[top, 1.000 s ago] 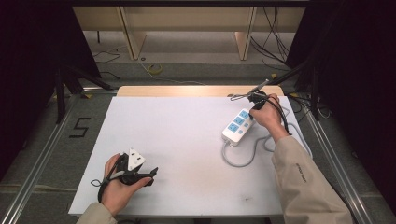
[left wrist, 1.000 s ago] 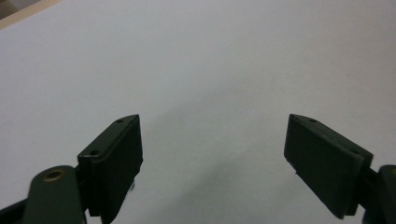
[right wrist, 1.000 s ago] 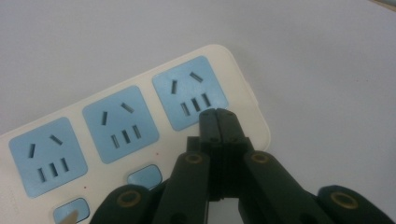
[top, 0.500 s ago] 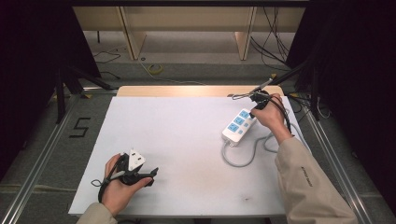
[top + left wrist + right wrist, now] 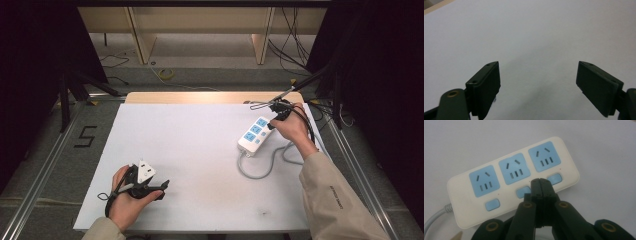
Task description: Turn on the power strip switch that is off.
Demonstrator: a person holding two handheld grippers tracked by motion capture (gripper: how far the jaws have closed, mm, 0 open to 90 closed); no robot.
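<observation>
Jaws of the right gripper (image 5: 540,182) are clenched together with nothing between them, tips over the switch row of the white plastic power strip with three blue sockets (image 5: 511,180); since a second ago this hand has lifted slightly off it, so a button press looks finished. Its grey cable (image 5: 260,167) curls nearby on the white table (image 5: 200,150). The left gripper (image 5: 539,85) rests released, well apart.

We see a table (image 5: 200,145) covered with a plain white sheet, a strip of bare wood showing along its far edge. On it, near the right side, lies a white power strip (image 5: 256,135), its grey cable (image 5: 265,167) curling beside it.
</observation>
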